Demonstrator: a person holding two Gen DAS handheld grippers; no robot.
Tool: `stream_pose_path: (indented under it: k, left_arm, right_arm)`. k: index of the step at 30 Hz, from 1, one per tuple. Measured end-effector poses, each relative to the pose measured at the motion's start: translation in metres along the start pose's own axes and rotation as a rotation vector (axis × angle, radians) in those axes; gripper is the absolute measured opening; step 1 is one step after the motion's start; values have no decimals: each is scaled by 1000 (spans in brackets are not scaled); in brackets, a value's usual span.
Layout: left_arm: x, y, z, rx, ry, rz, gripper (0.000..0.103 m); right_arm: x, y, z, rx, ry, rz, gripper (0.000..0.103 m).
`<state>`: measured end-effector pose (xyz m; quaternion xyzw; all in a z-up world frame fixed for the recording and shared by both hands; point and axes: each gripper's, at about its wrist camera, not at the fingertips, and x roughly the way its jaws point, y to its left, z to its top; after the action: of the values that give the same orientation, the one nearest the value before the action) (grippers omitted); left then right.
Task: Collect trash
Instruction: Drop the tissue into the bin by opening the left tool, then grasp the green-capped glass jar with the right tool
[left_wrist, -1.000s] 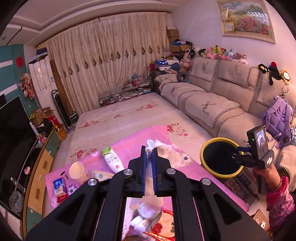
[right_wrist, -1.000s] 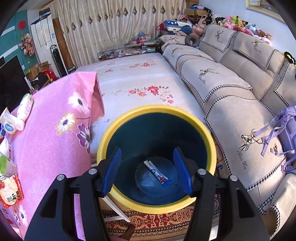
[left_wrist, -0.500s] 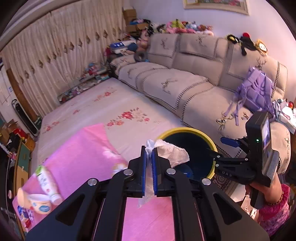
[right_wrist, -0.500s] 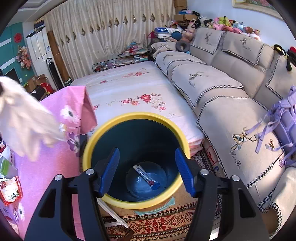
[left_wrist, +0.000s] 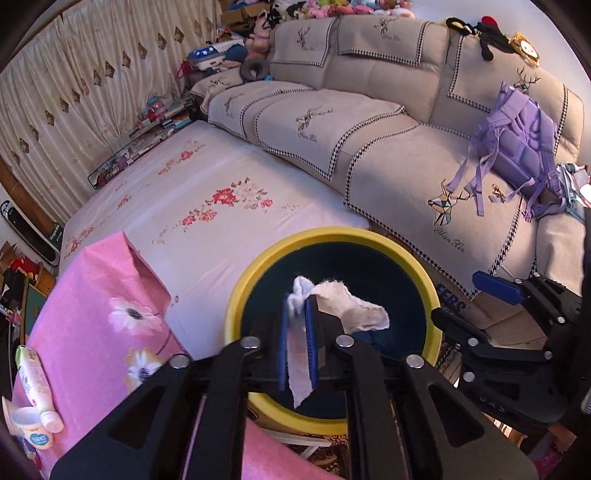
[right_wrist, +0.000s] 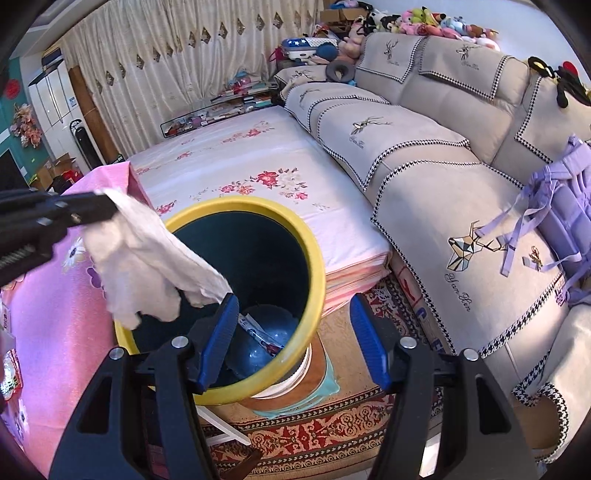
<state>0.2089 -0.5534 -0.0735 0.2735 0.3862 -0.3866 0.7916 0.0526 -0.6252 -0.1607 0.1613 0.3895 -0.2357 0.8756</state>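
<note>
My left gripper (left_wrist: 296, 314) is shut on a crumpled white tissue (left_wrist: 351, 310) and holds it over the mouth of the yellow-rimmed dark bin (left_wrist: 243, 295). In the right wrist view the tissue (right_wrist: 147, 254) hangs from the left gripper (right_wrist: 99, 208) above the bin (right_wrist: 314, 258). A small wrapper (right_wrist: 258, 334) lies on the bin's bottom. My right gripper (right_wrist: 291, 332) is open and empty, just in front of the bin's near rim; it also shows at the right of the left wrist view (left_wrist: 465, 302).
A pink flowered tablecloth (left_wrist: 92, 314) covers the table left of the bin, with a tube (left_wrist: 33, 384) and a cup (left_wrist: 31, 432) on it. A beige sofa (left_wrist: 406, 147) with a purple backpack (left_wrist: 524, 147) stands to the right. A patterned rug (right_wrist: 314, 435) lies under the bin.
My left gripper carried the tissue from over the table rightward to above the bin's mouth. The right gripper stayed open and drew back slightly to the right of the bin.
</note>
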Motion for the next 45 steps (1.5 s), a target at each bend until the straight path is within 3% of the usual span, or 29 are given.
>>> stream_pose_path:
  k: [3, 4, 12, 15, 20, 27, 32, 39, 45]
  left_arm:
    - [14, 1, -1, -9, 27, -4, 42]
    - [14, 5, -3, -16, 30, -5, 47]
    - [-11, 14, -7, -39, 15, -29, 55]
    - [-44, 20, -16, -62, -1, -52, 58]
    - [-135, 45, -49, -99, -120, -29, 72]
    - [-254, 110, -136, -263, -255, 86, 81]
    - [-313, 150, -224, -404, -313, 283, 85]
    - [-350, 184, -335, -636, -327, 404, 86]
    - [-348, 207, -378, -766, -310, 403, 87]
  right_arm:
    - [3, -2, -2, 3, 6, 4, 60]
    - [3, -2, -2, 3, 8, 4, 60]
    - [5, 3, -8, -1, 19, 14, 60]
    - [2, 8, -12, -3, 21, 21, 60]
    - [-4, 28, -19, -32, 24, 50, 60]
    - [-32, 100, -37, -156, 8, 178, 62]
    - [-58, 173, -50, -276, 10, 334, 63]
    - [-94, 275, -72, -437, 9, 526, 64]
    - [-100, 339, -81, -503, 11, 572, 64]
